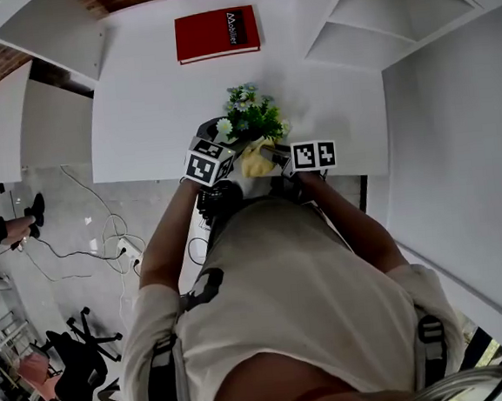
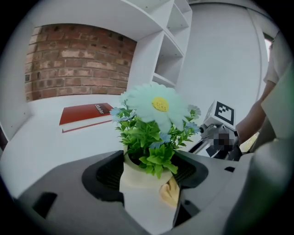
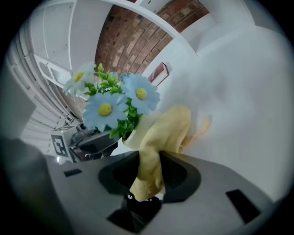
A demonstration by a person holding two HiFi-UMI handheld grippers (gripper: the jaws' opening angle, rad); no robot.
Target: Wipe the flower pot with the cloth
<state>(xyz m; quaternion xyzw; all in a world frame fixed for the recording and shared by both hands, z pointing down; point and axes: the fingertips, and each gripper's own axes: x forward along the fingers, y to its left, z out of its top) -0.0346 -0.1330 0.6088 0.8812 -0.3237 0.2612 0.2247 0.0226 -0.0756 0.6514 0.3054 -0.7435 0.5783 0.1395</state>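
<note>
Left gripper view | flower pot point(image 2: 138, 176) holds daisies point(image 2: 158, 108), greenery point(image 2: 147, 137) | cloth point(image 2: 170, 193) against pot

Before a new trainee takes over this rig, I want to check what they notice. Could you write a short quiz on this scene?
1. True or false: the right gripper holds a yellow cloth.
2. Between the jaws of the left gripper stands: A) a mug B) the flower pot C) nothing
3. Fill in: the book on the table beyond the flower pot is ___.
Key: 1 true; 2 B; 3 red.
</note>
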